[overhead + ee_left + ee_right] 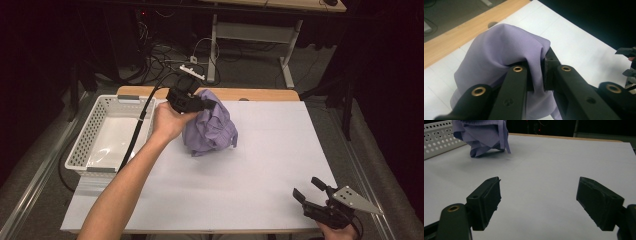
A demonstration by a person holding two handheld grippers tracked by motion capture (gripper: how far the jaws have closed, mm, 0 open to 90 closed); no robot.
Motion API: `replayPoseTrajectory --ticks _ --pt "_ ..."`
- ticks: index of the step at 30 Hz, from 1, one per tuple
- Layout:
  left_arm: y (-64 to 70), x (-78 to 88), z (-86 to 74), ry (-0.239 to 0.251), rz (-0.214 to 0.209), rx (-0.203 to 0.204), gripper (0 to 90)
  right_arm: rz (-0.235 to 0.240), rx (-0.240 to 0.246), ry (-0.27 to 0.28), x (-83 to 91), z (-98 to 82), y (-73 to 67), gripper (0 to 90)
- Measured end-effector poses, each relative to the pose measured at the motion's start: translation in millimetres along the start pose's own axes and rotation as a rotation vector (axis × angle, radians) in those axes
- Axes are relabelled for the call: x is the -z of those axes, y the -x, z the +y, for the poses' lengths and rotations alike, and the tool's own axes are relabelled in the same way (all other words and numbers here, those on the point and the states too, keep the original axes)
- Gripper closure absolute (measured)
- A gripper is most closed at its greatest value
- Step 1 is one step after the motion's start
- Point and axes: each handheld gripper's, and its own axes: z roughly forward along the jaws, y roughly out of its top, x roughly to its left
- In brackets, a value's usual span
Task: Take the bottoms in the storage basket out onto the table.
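Your left tongs point(537, 75) pinched cloth point(210, 124) just right of basket point(90, 135); right tongs point(537, 202) gaped empty, well apart, near corner.

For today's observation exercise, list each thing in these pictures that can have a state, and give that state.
Left gripper: shut on the purple cloth.
Purple cloth: bunched up, pinched at a fold, lower end on the table.
Right gripper: open, nothing between its jaws.
White basket: upright, nothing in it.
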Motion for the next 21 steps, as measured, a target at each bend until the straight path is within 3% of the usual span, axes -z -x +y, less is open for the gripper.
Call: replayPoseTrajectory --ticks 9,21 --pt "-7.3 -16.9 -9.0 -0.015 0.013 0.019 80.0 0.002 -0.001 0.000 -0.1 -0.1 0.1 20.6" --pt "-23.2 -42.0 -26.1 -0.053 0.031 0.075 79.7 0.008 0.000 -0.002 -1.3 0.3 0.4 20.6"
